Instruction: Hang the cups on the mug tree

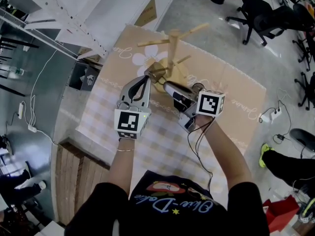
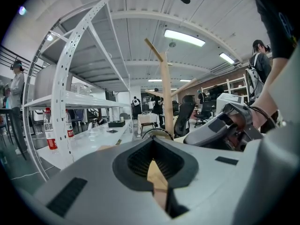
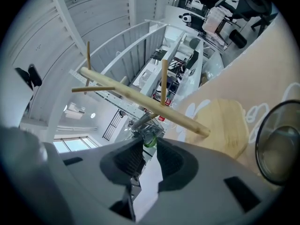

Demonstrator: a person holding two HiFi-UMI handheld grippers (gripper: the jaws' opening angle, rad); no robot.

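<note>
The wooden mug tree (image 1: 173, 45) stands on its round base at the far side of the table. My left gripper (image 1: 148, 74) reaches toward that base, fingers closed to a point on a clear glass cup (image 1: 157, 72). In the left gripper view the jaws (image 2: 153, 138) meet, with the cup's dark rim (image 2: 157, 132) arching just beyond them and the tree's post (image 2: 167, 97) behind. My right gripper (image 1: 166, 86) points at the base from the right, level. Its jaws (image 3: 149, 142) stand apart with nothing between the pads. That rolled view shows the tree (image 3: 140, 98) lying across and the cup (image 3: 279, 144) at the right edge.
A beige checked tablecloth (image 1: 231, 92) with flower prints covers the table. A white perforated rack (image 1: 74, 14) stands to the left. Office chairs (image 1: 261, 14) are on the floor beyond, and a power strip with cables (image 1: 273, 114) lies on the right.
</note>
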